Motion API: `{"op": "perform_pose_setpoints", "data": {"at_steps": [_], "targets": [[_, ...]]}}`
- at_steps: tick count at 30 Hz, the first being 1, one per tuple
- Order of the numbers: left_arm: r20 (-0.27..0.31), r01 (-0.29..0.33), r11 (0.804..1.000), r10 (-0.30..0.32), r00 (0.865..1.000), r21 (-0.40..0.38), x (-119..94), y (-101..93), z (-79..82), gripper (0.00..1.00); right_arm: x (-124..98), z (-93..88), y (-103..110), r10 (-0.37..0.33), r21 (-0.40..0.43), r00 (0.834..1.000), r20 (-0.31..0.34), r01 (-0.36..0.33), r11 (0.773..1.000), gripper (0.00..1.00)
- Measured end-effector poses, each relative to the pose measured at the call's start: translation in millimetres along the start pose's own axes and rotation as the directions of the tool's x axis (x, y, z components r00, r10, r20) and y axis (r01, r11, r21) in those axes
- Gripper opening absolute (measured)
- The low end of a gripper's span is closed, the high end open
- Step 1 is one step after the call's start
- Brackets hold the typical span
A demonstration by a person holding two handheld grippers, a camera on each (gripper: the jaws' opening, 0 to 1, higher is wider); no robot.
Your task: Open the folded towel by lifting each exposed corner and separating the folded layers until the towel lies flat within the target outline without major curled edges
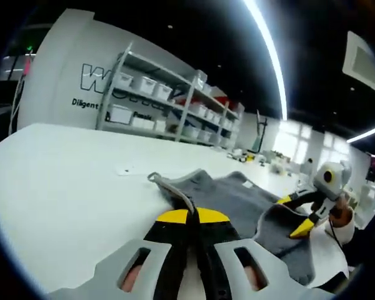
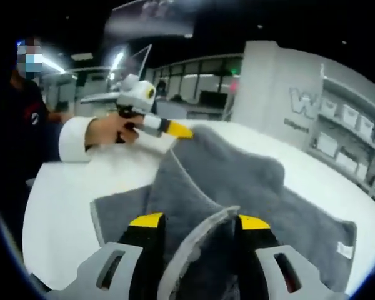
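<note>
A grey towel point(image 1: 237, 197) lies partly unfolded and rumpled on the white table point(image 1: 62, 181). My left gripper point(image 1: 190, 215) is shut on a pale-hemmed edge of it, which curls up just ahead of the yellow tips. In the right gripper view that same left gripper point(image 2: 181, 131), held by a hand point(image 2: 103, 131), pinches the towel point(image 2: 250, 181) at its far raised edge. My right gripper point(image 2: 200, 222) stands open with a lifted fold of hem between its jaws. In the left gripper view the right gripper point(image 1: 292, 215) sits at the towel's far right side.
The white table point(image 2: 62, 206) spreads wide around the towel. A small white label point(image 2: 345, 250) marks one towel corner. Shelves with white bins point(image 1: 169, 106) stand beyond the table. A person in dark clothes point(image 2: 25, 112) is at the table's edge.
</note>
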State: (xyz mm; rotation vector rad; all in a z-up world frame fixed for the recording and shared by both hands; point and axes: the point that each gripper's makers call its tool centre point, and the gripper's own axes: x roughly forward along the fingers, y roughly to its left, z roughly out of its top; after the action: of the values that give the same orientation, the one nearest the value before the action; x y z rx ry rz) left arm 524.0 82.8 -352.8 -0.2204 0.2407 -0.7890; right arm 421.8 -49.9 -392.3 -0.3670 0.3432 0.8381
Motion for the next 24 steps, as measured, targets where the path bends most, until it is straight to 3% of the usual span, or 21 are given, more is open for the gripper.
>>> {"op": "perform_pose_setpoints", "data": {"at_steps": [4, 8, 14, 15, 18, 24], "targets": [[0.004, -0.007, 1.0, 0.007, 1.0, -0.01, 0.9, 4.4, 1.3, 0.02, -1.9, 9.9, -4.2, -0.029, -0.019, 0.999, 0.045, 0.029, 0.999, 0.21], [0.024, -0.015, 0.999, 0.016, 1.0, -0.038, 1.5, 12.8, 8.3, 0.02, 0.6, 15.7, 3.9, 0.003, -0.039, 0.998, 0.061, -0.001, 0.999, 0.0], [0.009, -0.011, 0.998, 0.011, 1.0, -0.06, 10.3, 25.8, 15.4, 0.02, 0.8, 31.7, 20.3, 0.019, -0.09, 0.994, 0.11, -0.009, 0.996, 0.0], [-0.004, 0.005, 0.996, -0.005, 1.0, -0.093, 10.1, 23.6, 14.8, 0.02, -3.5, 48.6, 29.8, 0.014, -0.1, 0.983, 0.181, 0.005, 0.995, 0.0], [0.005, 0.008, 0.997, -0.008, 1.0, -0.074, 11.0, 27.2, 26.5, 0.02, -8.2, 64.6, 47.4, 0.01, -0.117, 0.972, 0.234, 0.018, 0.993, 0.0], [-0.02, -0.007, 0.998, 0.006, 1.0, -0.057, 15.2, 38.2, 34.5, 0.02, -5.2, 91.0, 54.4, -0.075, -0.207, 0.956, 0.284, 0.138, 0.969, 0.0]]}}
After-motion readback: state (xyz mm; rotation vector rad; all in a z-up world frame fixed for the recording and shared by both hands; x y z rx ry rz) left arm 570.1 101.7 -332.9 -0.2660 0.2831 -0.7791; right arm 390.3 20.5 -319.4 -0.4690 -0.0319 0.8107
